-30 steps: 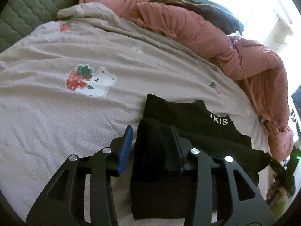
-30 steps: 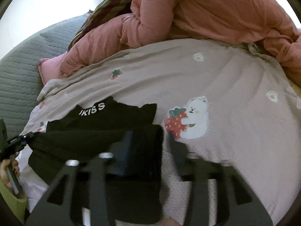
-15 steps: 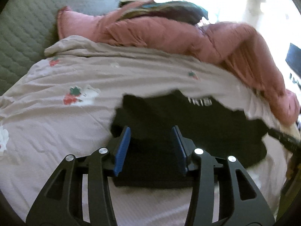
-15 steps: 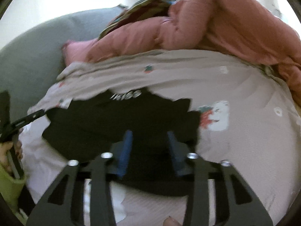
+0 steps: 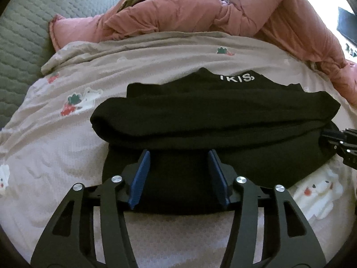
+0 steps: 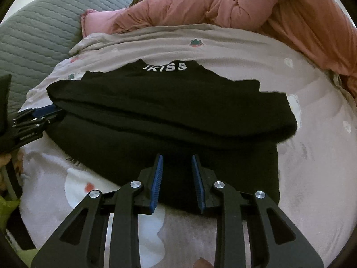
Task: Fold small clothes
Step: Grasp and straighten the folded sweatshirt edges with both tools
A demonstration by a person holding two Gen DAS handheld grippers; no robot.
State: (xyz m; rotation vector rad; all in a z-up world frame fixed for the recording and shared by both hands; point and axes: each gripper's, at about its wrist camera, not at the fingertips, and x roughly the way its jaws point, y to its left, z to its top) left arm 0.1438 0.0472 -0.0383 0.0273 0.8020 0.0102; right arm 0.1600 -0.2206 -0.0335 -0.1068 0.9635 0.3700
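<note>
Since 1 second ago both grippers have let go: left gripper (image 5: 179,154) and right gripper (image 6: 176,158) now spread apart over the folded black garment (image 5: 212,116), lying on the bedsheet (image 5: 67,156).

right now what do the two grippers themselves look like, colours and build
Both match. The left gripper and the right gripper each have two black skeletal fingers with triangular cut-outs, round silver pivot bolts, and blue ribbed pads on the inner faces. From the right wrist view, the left gripper's side shows small white lettering, too small to read. No cables show.
</note>
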